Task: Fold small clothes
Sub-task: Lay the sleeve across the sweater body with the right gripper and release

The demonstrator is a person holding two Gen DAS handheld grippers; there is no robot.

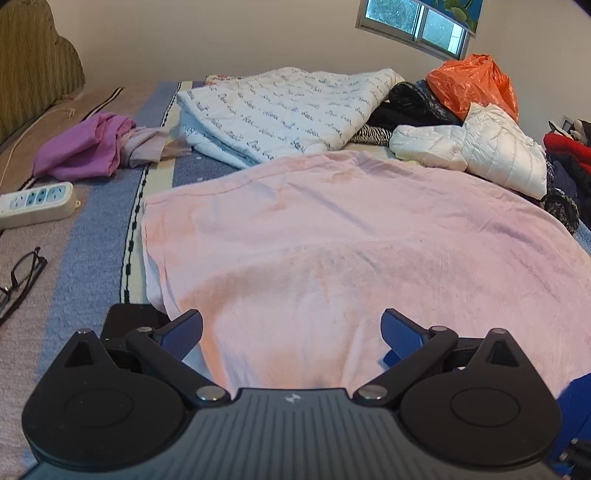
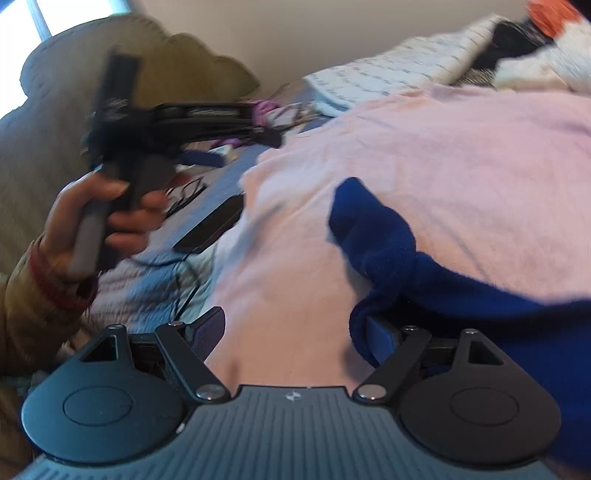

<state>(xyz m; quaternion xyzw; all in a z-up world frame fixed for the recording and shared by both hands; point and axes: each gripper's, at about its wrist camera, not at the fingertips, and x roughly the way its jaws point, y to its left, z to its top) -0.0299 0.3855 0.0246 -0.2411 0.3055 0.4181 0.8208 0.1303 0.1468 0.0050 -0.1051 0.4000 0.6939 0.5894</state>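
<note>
White power strip point(image 1: 37, 204) at left edge of the striped bedspread point(image 1: 92, 236), black glasses point(image 1: 20, 280) nearer. Folded white quilt point(image 1: 280, 110) farther back, orange plastic bag point(image 1: 472, 83) behind a white puffer jacket point(image 1: 480, 147). Window point(image 1: 417, 26) on wall.

I can read almost nothing. The white quilt point(image 1: 280, 110) folded beyond my fingers carries rows of dark cursive writing, too small and slanted to make out. My gripper bodies show only a small pale emblem, no letters.
</note>
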